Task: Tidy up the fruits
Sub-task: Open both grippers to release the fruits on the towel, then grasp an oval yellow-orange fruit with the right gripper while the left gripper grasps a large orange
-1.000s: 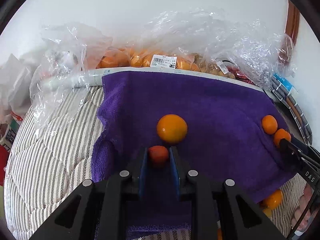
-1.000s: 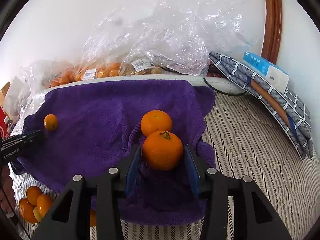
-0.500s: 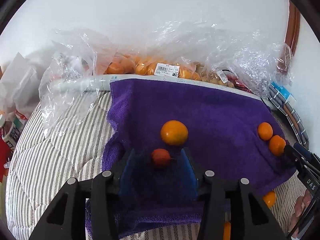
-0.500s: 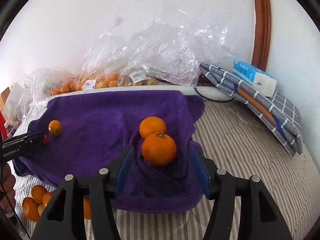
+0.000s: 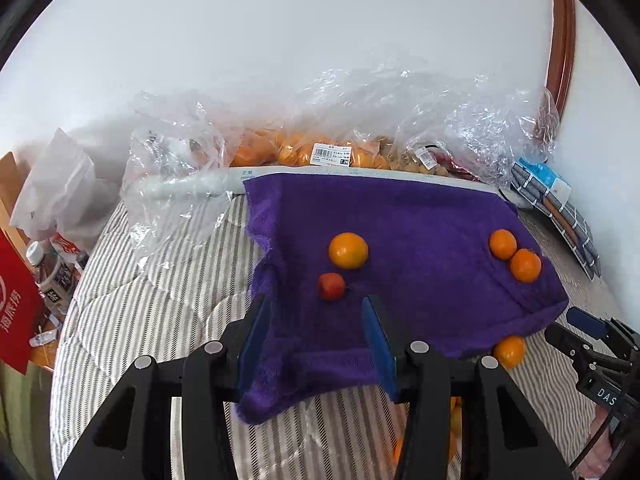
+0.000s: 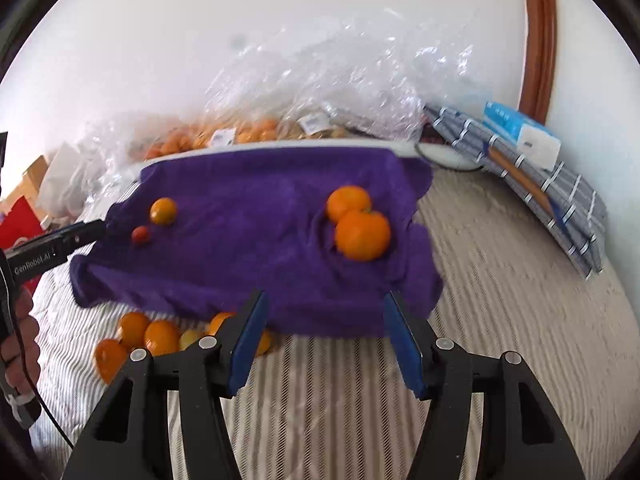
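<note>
Fingers [image 5: 378, 344] of the left gripper [image 5: 316, 340] spread apart and empty, drawn back from the small red fruit [image 5: 331, 286], clamped a second ago and now lying free on the purple towel [image 5: 420, 216] beside a small orange [image 5: 348, 250]. Right gripper [image 6: 326, 340] likewise parted and pulled away from its large orange [image 6: 362, 235], left touching a second orange [image 6: 347, 201]. Two sorted pairs set down; loose oranges [image 6: 148, 336] off the towel probably next. Legible: "GenRobot.AI" on the left gripper's side, "DAS" on the right gripper's. Price label [image 5: 331, 154] on bagged fruit, print too small.
</note>
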Demonstrator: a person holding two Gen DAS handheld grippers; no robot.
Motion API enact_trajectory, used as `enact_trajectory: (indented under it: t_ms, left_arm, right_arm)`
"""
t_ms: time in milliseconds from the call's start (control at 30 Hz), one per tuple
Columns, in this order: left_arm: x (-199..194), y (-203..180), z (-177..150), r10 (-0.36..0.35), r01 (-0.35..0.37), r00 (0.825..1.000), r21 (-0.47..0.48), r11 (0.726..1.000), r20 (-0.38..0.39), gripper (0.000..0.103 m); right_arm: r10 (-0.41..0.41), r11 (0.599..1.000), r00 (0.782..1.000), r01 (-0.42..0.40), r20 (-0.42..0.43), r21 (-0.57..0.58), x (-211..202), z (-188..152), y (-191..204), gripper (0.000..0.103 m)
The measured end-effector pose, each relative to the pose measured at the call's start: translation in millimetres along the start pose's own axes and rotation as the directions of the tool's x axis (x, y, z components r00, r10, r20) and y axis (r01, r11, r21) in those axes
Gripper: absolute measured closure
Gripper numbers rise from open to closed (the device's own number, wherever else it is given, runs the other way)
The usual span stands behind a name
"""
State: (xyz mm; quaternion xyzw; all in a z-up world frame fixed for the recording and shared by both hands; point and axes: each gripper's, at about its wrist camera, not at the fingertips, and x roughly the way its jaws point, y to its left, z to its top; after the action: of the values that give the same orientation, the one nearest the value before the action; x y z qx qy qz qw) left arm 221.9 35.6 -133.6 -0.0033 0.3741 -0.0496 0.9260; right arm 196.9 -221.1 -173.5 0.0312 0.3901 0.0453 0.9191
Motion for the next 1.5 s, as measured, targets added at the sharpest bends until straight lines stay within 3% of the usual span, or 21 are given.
enact_trajectory:
  t_ms: [333,633,800,900,933,1133,1500]
  left_arm:
    - [-18,21,-38,0.055,-0.056,0.996,-0.017,0.998,-0.077,0.058]
    - [-16,29,-48,0.066,-0.067,0.995,-0.013,0.998,-0.074,0.058]
    - [-9,37,-49,0.030,-0.036,0.995,-0.056,0.998,-0.093,0.057]
    - [-8,39,-50,0.021,-0.027,0.996,-0.072,0.997,-0.089,0.057]
    - [-8,39,-51,0.020,-0.027,0.996,-0.075,0.997,-0.090,0.057]
    - [-11,37,-54,-0.001,-0.006,0.995,-0.077,0.997,-0.095,0.056]
    - [-21,-11,-63,-0.140,0.139,0.986,-0.017,0.990,-0.092,0.050]
  right_arm:
    - [0.092,0.994,0.996,-0.092,-0.006,-0.061,1,-23,34,0.062]
    - [0.105,0.993,0.993,-0.107,-0.051,-0.044,23,-16,34,0.063]
    - [0.127,0.992,0.990,-0.127,-0.063,-0.001,30,-10,29,0.061]
    - [0.110,0.994,0.991,-0.111,-0.076,-0.010,33,-9,30,0.061]
    - [0.103,0.994,0.991,-0.104,-0.083,-0.014,35,-10,31,0.067]
    - [0.084,0.996,0.995,-0.084,-0.062,0.003,22,-19,20,0.068]
    - [-0.042,0.999,0.999,0.042,-0.023,0.008,-15,-49,-23,0.068]
